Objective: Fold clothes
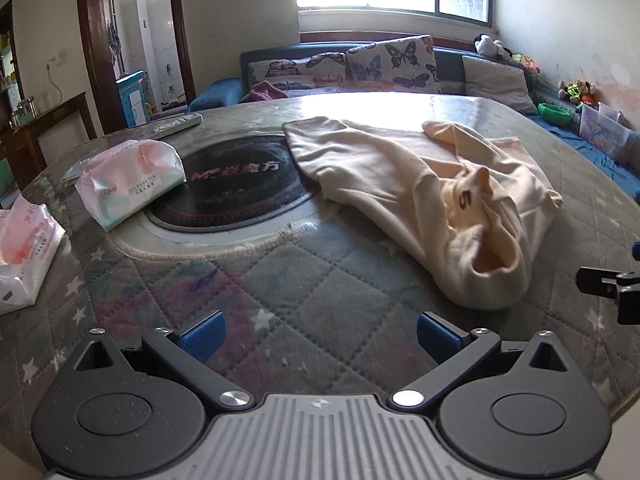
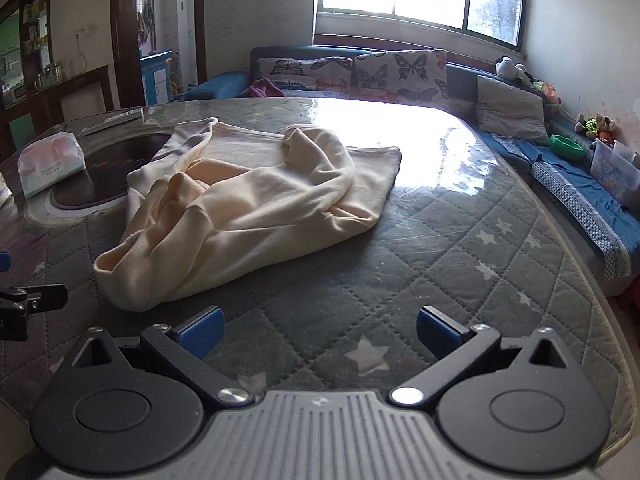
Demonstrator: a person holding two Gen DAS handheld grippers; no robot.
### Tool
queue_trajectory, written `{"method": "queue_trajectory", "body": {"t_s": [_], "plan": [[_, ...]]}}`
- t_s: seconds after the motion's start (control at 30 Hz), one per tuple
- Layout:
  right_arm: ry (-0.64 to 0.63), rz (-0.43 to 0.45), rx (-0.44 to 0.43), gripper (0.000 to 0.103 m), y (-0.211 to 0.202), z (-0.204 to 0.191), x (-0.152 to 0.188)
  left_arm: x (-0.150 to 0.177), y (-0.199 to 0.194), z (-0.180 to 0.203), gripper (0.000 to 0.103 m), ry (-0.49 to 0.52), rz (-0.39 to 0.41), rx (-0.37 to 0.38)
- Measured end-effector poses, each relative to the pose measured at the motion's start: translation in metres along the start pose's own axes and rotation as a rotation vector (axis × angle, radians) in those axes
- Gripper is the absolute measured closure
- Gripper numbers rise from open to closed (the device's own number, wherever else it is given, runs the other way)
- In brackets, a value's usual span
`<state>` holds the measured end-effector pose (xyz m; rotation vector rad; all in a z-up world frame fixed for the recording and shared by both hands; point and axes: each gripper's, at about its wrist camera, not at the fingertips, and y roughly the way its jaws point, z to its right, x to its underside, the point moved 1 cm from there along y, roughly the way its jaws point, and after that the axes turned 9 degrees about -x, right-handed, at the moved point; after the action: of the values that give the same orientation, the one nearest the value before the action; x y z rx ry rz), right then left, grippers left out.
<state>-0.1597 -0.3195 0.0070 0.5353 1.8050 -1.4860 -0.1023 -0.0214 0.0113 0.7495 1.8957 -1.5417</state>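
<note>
Cream sweatshirt [image 2: 256, 196] is lying crumpled, unfolded; left gripper [image 1: 318, 334] and right gripper [image 2: 318, 330] are being held spread, empty.

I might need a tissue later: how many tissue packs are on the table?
2. One pack lies beside the dark round hob; the other sits at the table's left edge, partly cut off. More may be out of view.

Round quilted table [image 2: 460, 264] bears crumpled cream garment [image 2: 248, 204], two tissue packs [image 1: 132, 180]

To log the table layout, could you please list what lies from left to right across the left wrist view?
Open tissue pack → sealed tissue pack → dark round hotplate → cream garment → right gripper's tip at the edge.
</note>
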Motion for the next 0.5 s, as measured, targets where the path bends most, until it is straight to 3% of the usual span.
{"method": "queue_trajectory", "body": {"t_s": [0.5], "plan": [[-0.026, -0.020, -0.023, 0.000, -0.004, -0.013, 0.003, 0.004, -0.009, 0.011, 0.000, 0.031, -0.003, -0.002]]}}
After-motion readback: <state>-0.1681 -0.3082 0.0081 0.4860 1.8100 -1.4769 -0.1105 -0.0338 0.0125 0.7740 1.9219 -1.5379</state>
